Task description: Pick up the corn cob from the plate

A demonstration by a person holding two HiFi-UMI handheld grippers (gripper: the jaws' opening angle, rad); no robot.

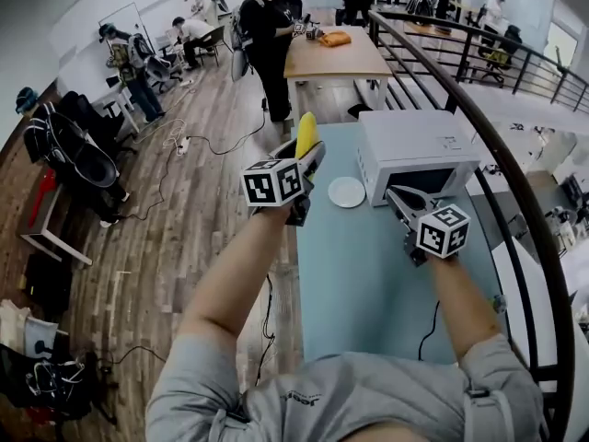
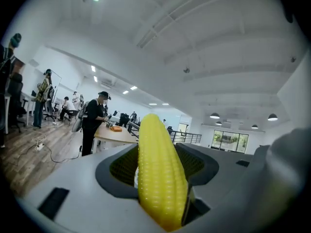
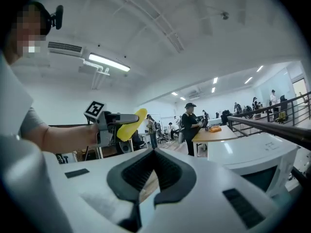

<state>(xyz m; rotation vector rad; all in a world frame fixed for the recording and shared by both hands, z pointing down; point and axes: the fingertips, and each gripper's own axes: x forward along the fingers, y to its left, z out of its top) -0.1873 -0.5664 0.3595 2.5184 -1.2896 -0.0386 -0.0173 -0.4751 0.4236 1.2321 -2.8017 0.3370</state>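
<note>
- The table (image 1: 359,274) is the long light-blue one the microwave sits on. Its near end is cut off behind the person's shoulders in the head view.
- The microwave (image 1: 414,150) is white and boxy, at the far right of the tabletop. I can't see its door properly from this angle.
- The left gripper (image 1: 311,159) is up in the air to the left of the microwave, about over the table's left edge. Its fingers are clamped on the corn cob (image 1: 306,132).
- The right gripper (image 1: 400,199) hovers just in front of the microwave. Its jaws are pressed together with nothing in them. Any swing toward the door could clip it.
- The plate (image 1: 347,192) is small and white, just left of the microwave's front corner. It's bare, so the pickup looks done to me.
- The cob is yellow and rounded, and most of it pokes out past the jaws.
- My worry is that it's held near one end, so it could pivot or slide out, and from there it might miss the table and hit the floor.
- In the left gripper view the cob covers the pads, so I can't judge how much rubber is on it.
</note>
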